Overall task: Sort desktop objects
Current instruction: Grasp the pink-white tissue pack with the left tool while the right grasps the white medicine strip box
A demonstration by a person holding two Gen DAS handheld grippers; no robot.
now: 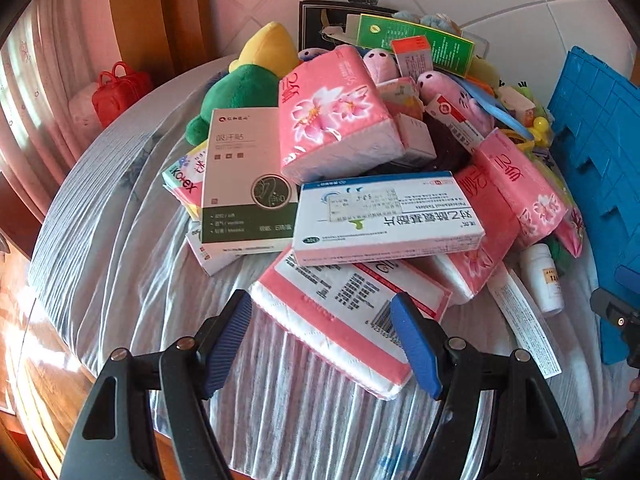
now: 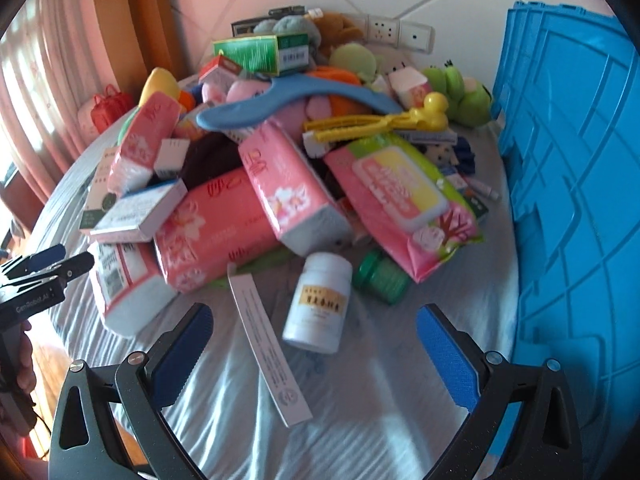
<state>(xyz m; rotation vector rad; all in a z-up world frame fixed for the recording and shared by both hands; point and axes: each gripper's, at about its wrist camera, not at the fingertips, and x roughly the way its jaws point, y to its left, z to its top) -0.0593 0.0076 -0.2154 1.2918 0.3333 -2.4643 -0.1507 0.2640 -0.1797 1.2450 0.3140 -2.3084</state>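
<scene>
Left gripper point(image 1: 322, 340): jaws spread wide around the near pink tissue pack point(image 1: 340, 316), not clamped.
Right gripper point(image 2: 314, 360): jaws gaping, white bottle point(image 2: 318, 300) just ahead on the sheet.
Readable: "Kotex" pack point(image 1: 185, 184); "Paracetamol Tablets" box point(image 1: 384, 220).
Right edge: blue crate point(image 2: 568, 184).

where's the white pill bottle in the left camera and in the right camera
Left wrist: white pill bottle at right edge, lying beside the pile.
Right wrist: bottle at centre, just ahead of the open right gripper.
Shared landmark: blue crate to its right.
</scene>
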